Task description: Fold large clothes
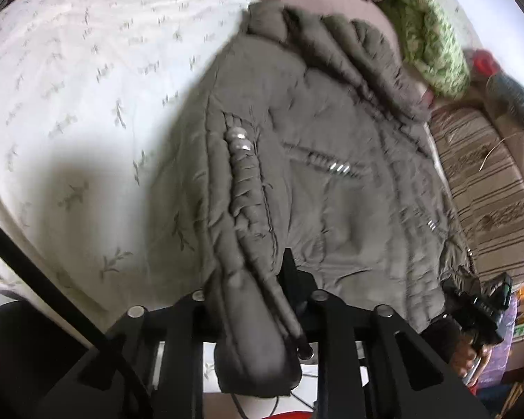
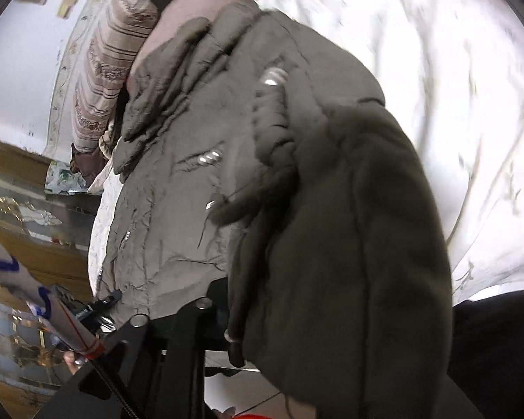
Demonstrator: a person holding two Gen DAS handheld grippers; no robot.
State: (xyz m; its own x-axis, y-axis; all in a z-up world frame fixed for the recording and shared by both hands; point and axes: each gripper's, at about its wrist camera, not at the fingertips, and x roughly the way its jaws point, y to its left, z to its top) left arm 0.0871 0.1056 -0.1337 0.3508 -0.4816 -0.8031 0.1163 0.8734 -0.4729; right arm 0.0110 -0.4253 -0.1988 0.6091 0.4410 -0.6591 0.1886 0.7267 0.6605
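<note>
A large olive-grey padded jacket (image 1: pixel 318 160) with metal snaps and zipper pulls lies on a white bed cover (image 1: pixel 87 87). My left gripper (image 1: pixel 262 300) is shut on the jacket's hem fold, which bunches between the fingers and hangs over them. In the right wrist view the same jacket (image 2: pixel 199 174) spreads ahead, and my right gripper (image 2: pixel 248 310) is shut on a thick fold of it that drapes over and hides the right finger. The right gripper also shows in the left wrist view (image 1: pixel 485 307) at the jacket's lower right edge.
A striped beige pillow (image 1: pixel 485 188) and a green knitted cloth (image 1: pixel 429 42) lie beyond the jacket. A striped cushion (image 2: pixel 104 76) and a wooden cabinet with gilt glass (image 2: pixel 24 209) stand at the left of the right wrist view.
</note>
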